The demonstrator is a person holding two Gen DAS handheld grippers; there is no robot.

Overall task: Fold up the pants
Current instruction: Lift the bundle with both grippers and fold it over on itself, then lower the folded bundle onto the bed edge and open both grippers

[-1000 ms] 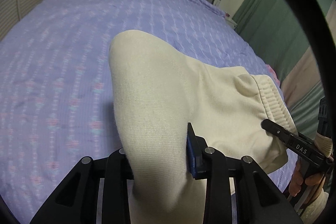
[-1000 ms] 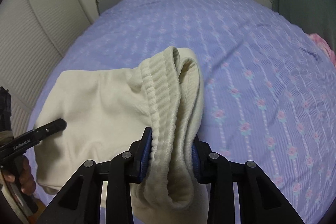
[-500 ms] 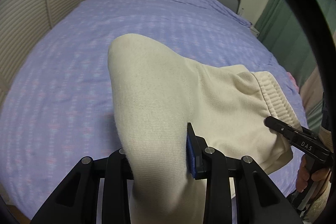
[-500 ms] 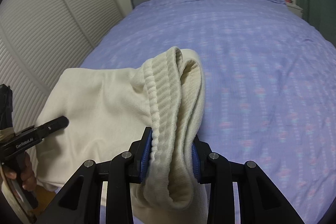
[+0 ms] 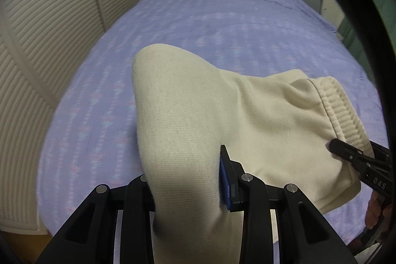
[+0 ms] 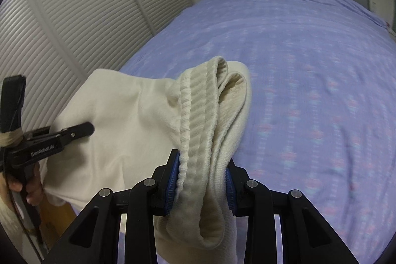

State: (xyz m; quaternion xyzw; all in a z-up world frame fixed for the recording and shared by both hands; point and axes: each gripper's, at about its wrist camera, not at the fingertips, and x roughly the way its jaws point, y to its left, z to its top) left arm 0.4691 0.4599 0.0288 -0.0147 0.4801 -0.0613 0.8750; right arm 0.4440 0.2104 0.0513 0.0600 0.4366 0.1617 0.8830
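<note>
Holding the cream pants (image 5: 188, 120) above the purple bed (image 5: 198, 24), I have my left gripper (image 5: 184, 180) fingers pinching a folded leg and my right gripper (image 6: 201, 180) fingers pinching the ribbed waistband (image 6: 198, 100).

The right gripper (image 6: 201, 171) clamps the ribbed waistband of the cream pants (image 6: 118, 130) above the purple bedspread (image 6: 309, 66). The left gripper (image 6: 85, 128) seems to pinch the fabric's far side.
</note>
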